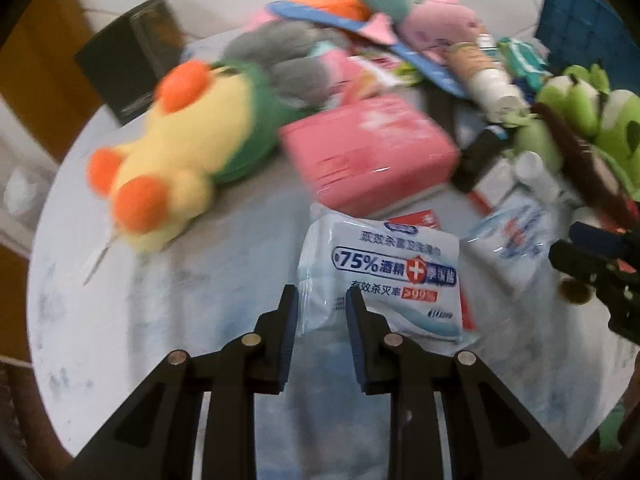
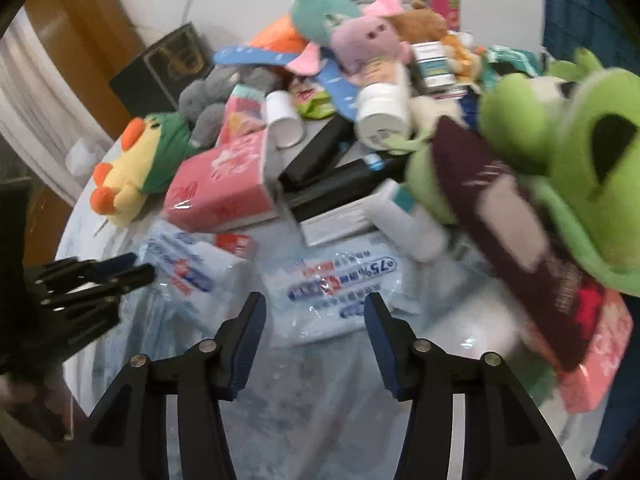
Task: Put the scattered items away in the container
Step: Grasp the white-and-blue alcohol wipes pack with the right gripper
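Round pale marbled tabletop [image 1: 168, 320], smeared blue-grey, heaped with clutter across its far half. Behind it: white tiled wall, wooden panelling at left, a dark box [image 1: 132, 56] standing at the tabletop's far-left edge, a blue crate [image 1: 580, 20] at upper right.

Left tongs [image 1: 320, 294]: narrow, pads pinching the near-left corner of a white wipes pack [image 1: 384, 276] printed "75%". Pack lies flat just in front of the pink tissue pack [image 1: 368, 152]. Yellow-and-orange plush [image 1: 176, 148] sits to the left, apart from the tongs.

Right tongs [image 2: 314, 304]: partly closed around the near edge of a second wipes pack [image 2: 336, 280], seen upside down; pads sit just beside its edge, contact unclear through the blur. A green frog plush [image 2: 568, 152] and a dark maroon packet [image 2: 500, 216] crowd in from the right, near the right finger but not touching it.

The left tongs show in the right wrist view at the left edge, on the first pack.
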A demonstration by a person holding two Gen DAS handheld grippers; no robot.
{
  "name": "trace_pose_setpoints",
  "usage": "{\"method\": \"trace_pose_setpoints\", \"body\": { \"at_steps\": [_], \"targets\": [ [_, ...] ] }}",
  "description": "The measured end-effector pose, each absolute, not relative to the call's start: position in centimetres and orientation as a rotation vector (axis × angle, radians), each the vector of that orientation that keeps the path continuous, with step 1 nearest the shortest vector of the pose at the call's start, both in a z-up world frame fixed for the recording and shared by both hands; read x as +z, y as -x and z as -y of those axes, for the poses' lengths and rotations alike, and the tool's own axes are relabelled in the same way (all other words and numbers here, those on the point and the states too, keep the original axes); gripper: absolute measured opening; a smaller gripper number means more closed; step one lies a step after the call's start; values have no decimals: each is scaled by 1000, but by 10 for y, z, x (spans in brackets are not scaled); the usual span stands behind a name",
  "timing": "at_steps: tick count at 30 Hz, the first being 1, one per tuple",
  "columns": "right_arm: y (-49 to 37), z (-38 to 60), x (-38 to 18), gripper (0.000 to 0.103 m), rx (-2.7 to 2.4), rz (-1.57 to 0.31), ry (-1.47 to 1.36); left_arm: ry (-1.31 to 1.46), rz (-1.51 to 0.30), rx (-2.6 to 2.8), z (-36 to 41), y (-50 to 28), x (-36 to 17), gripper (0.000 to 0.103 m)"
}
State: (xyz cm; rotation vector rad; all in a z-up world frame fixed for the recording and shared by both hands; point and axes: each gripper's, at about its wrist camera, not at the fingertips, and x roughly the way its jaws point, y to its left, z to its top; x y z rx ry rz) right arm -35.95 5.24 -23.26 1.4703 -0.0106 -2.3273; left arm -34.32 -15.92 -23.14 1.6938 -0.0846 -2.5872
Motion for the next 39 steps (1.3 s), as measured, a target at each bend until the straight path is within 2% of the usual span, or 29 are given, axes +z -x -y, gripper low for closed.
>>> {"method": "trace_pose_setpoints", "body": {
  "at_steps": [2, 4, 6, 7, 9, 10, 11, 14, 23, 24, 26, 27, 30, 31, 32, 33, 34, 35, 37, 38, 39],
  "targets": [
    [363, -42, -243, 81, -2330, -24, -1499, -1685, 64, -2563, 176, 338, -234, 24],
    [365, -36, -254, 87, -2333, -57, -1531, -1674, 32, -2549, 189, 334, -236, 24],
    [368, -32, -264, 87, -2348, -84, -1562, -1671, -23, -2562, 196, 334, -235, 25],
    [369, -32, -267, 89, -2349, -81, -1575, -1679, -48, -2573, 199, 334, -235, 30],
    [370, -33, -270, 94, -2356, -76, -1593, -1687, -60, -2574, 201, 334, -236, 52],
    [370, -33, -271, 94, -2360, -74, -1602, -1680, -58, -2575, 202, 334, -237, 70],
    [371, -33, -272, 94, -2363, -75, -1607, -1673, -56, -2575, 202, 334, -239, 80],
    [372, -34, -273, 103, -2375, -84, -1619, -1686, -51, -2563, 201, 338, -246, 81],
    [386, -29, -284, 103, -2394, -119, -1637, -1728, -81, -2587, 187, 353, -254, 82],
    [388, -28, -285, 103, -2391, -132, -1641, -1732, -86, -2586, 187, 355, -257, 84],
    [389, -24, -289, 103, -2384, -162, -1649, -1724, -101, -2575, 190, 358, -260, 97],
    [389, -23, -290, 103, -2381, -182, -1648, -1725, -115, -2572, 192, 358, -260, 98],
    [389, -22, -291, 103, -2386, -204, -1640, -1728, -169, -2580, 199, 356, -260, 98],
    [389, -22, -291, 103, -2387, -211, -1644, -1723, -167, -2590, 200, 355, -259, 95],
    [389, -22, -291, 100, -2388, -219, -1648, -1725, -159, -2598, 200, 353, -258, 84],
    [389, -22, -291, 98, -2390, -226, -1652, -1731, -150, -2607, 199, 351, -258, 78],
    [388, -22, -289, 92, -2389, -219, -1650, -1735, -153, -2612, 200, 350, -258, 67],
    [387, -22, -287, 80, -2386, -205, -1643, -1740, -162, -2611, 201, 349, -259, 54],
    [385, -23, -282, 70, -2380, -178, -1630, -1738, -162, -2595, 206, 346, -258, 45],
    [384, -23, -280, 67, -2373, -162, -1625, -1736, -149, -2583, 209, 345, -258, 34],
    [382, -22, -278, 66, -2364, -149, -1620, -1735, -130, -2568, 212, 344, -258, 30]
  ]
}}
